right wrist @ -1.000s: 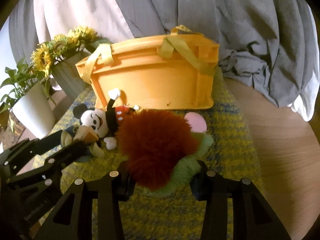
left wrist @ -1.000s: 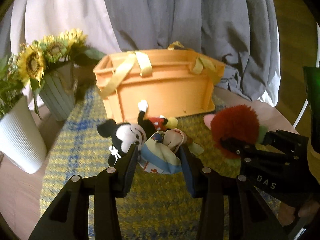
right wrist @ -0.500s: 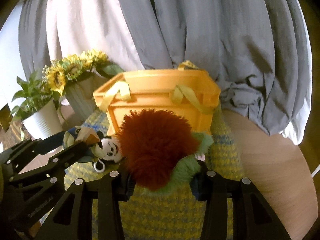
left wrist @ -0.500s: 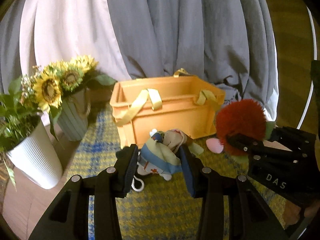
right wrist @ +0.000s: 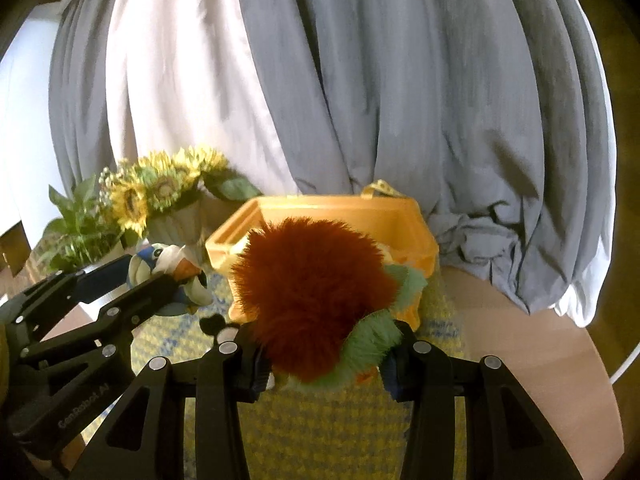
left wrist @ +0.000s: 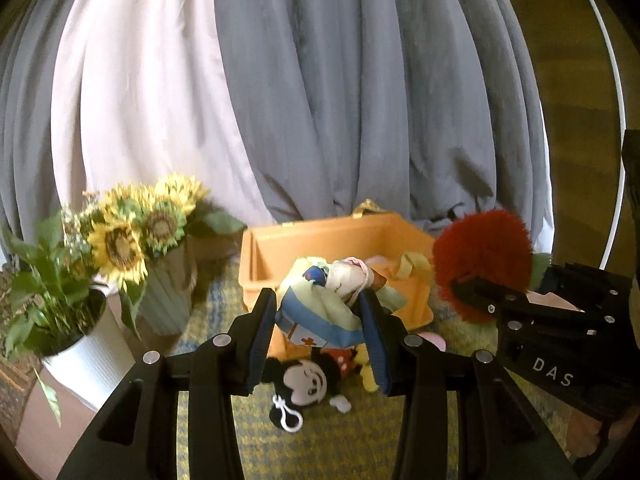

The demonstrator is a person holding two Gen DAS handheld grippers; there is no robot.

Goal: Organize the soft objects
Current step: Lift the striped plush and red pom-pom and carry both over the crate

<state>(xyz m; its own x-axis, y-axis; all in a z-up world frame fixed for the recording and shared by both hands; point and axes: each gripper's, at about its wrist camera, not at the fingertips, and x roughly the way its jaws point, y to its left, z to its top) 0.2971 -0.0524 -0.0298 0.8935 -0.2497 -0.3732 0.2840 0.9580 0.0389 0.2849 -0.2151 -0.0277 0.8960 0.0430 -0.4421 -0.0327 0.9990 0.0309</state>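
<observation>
My left gripper (left wrist: 320, 320) is shut on a small blue, white and pale yellow plush doll (left wrist: 320, 304) and holds it up in front of the orange basket (left wrist: 320, 240). My right gripper (right wrist: 324, 364) is shut on a fuzzy red and green plush (right wrist: 312, 284), also lifted in front of the basket (right wrist: 400, 216). A Mickey Mouse plush (left wrist: 308, 380) with a white key clip lies on the yellow mat below the left gripper. The red plush also shows at the right of the left wrist view (left wrist: 484, 252), and the doll at the left of the right wrist view (right wrist: 168, 276).
A yellow and blue woven mat (left wrist: 340, 444) covers the round wooden table (right wrist: 520, 340). A vase of sunflowers (left wrist: 136, 236) and a white pot with a green plant (left wrist: 84, 356) stand at the left. Grey and white curtains (left wrist: 320, 100) hang behind the basket.
Both grippers have risen with their plush toys, from the mat up to the height of the basket's rim. The Mickey plush has stayed on the mat.
</observation>
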